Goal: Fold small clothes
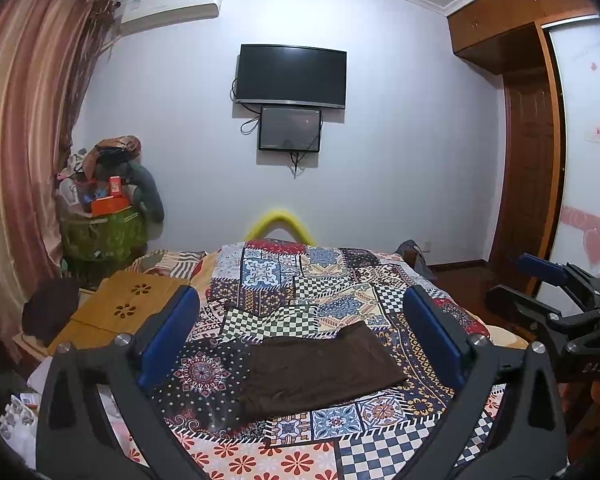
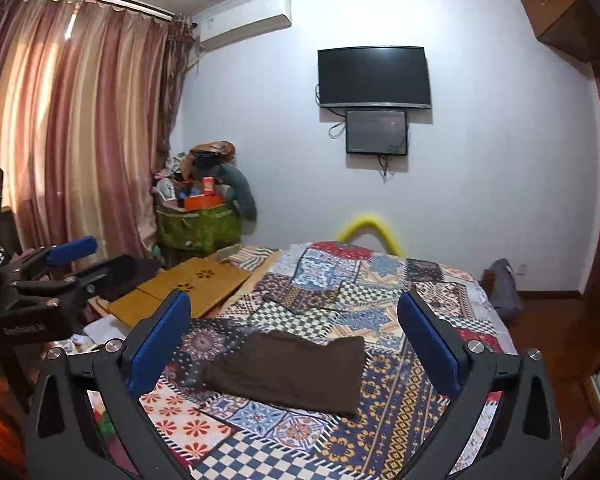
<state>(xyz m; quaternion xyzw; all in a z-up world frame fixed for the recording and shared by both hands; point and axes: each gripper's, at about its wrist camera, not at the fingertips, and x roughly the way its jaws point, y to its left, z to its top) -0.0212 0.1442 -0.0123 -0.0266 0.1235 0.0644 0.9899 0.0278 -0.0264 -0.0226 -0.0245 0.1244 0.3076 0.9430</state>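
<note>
Above brown garment point(image 1: 320, 368), spread tongs point(image 1: 300, 332).

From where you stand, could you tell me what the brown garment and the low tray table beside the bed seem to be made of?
Brown garment: soft matte fabric, likely a thin knit or cotton; it lies limp and creased. Tray table: looks like bamboo or light wood, smooth satin finish, with flower-shaped cutouts; laminate cannot be ruled out.

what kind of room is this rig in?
Almost certainly a home bedroom: a bed under a patchwork bedspread, a wall-mounted TV, a wooden wardrobe and window curtains.
</note>
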